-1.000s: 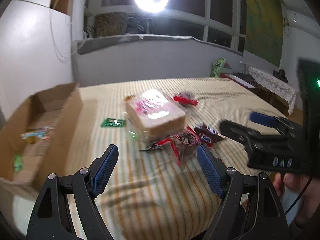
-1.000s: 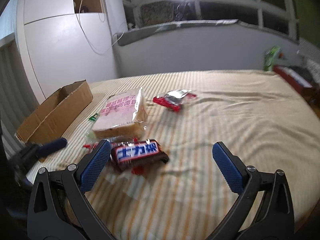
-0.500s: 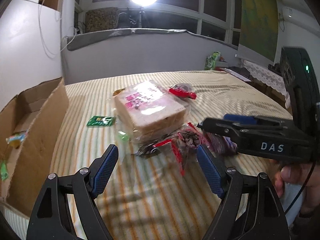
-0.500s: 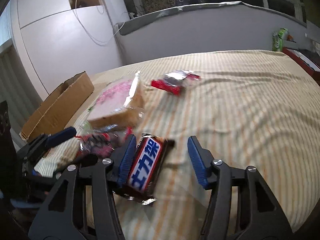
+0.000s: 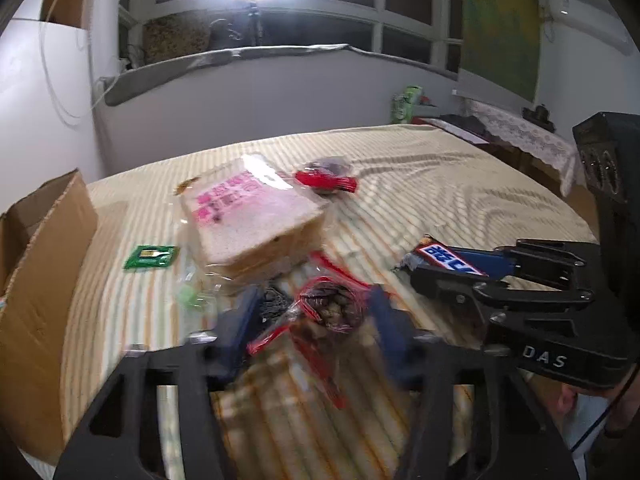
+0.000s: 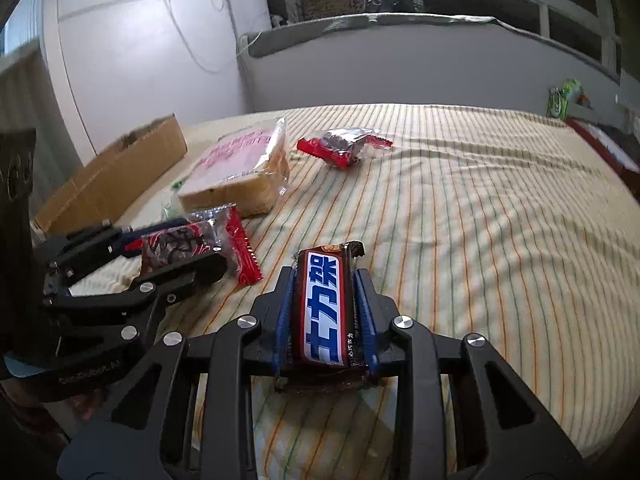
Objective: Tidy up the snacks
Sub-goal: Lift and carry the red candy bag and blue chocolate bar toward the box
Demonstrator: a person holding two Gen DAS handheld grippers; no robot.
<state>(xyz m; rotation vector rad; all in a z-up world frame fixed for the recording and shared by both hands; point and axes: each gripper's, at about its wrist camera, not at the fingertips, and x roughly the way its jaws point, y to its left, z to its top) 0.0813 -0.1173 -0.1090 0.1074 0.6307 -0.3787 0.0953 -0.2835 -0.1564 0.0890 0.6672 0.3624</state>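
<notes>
**Both jaws gripping wrapped snacks**

Clamped nearly shut, our right gripper [image 6: 325,312] is pinching a chocolate bar [image 6: 325,308] reading 士力架. Our left gripper [image 5: 312,312], lettered DAS like its twin, is squeezing a red-trimmed packet [image 5: 328,308] just beside the pink-printed bread loaf [image 5: 252,216], with the cardboard box [image 5: 44,264] lying beyond.

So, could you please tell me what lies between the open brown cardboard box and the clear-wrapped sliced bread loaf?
In the left wrist view, a small flat green sachet lies on the striped sheet between cardboard box and bread loaf.

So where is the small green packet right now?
In the left wrist view, the small green packet lies flat on the striped bedspread, between the cardboard box and the bagged bread.
</notes>
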